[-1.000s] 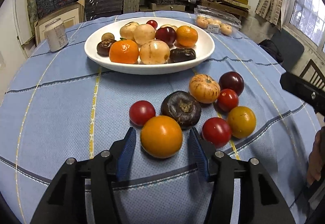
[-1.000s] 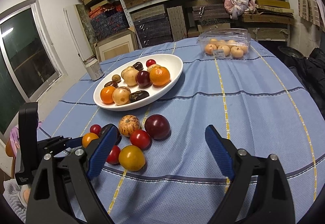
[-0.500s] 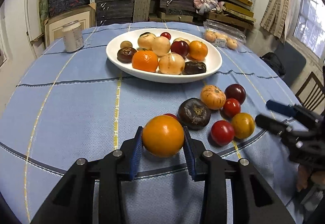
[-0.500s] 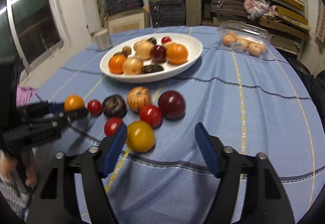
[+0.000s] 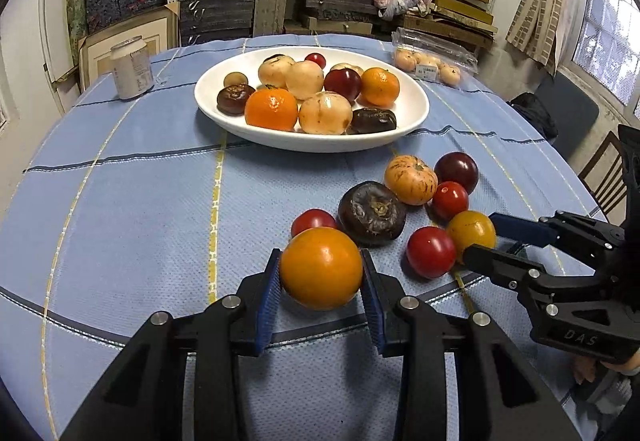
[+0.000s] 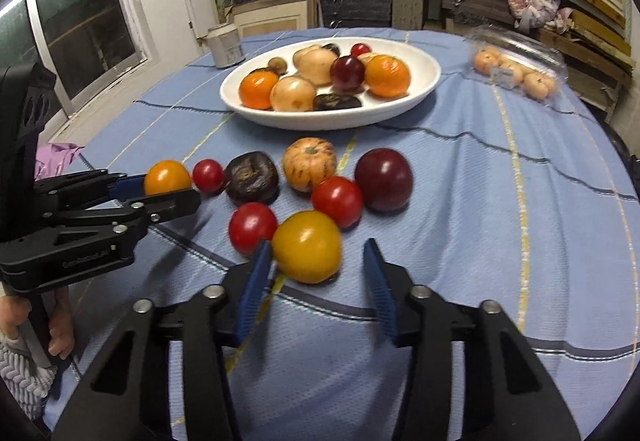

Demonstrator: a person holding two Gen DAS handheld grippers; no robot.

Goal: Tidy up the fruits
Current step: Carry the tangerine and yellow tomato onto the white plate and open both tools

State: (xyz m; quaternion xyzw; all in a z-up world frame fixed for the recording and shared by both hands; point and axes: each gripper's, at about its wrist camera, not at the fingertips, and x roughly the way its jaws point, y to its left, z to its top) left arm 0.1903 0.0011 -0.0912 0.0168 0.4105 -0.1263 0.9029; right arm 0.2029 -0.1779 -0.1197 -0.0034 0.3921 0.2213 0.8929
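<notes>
Left gripper (image 5: 321,283) now clamps the orange tomato (image 5: 321,268); right gripper (image 6: 316,275) jaws just closing round the yellow tomato (image 6: 307,245), far pad still clear — both near the table's front edge, bowl (image 5: 412,121) next.

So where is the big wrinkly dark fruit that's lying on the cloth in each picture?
Left wrist view: dark fruit right of centre, just beyond the orange fruit in the left tongs.
Right wrist view: dark fruit left of centre, between a small red tomato and the striped fruit.
Shared landmark: the white bowl behind it.
</notes>
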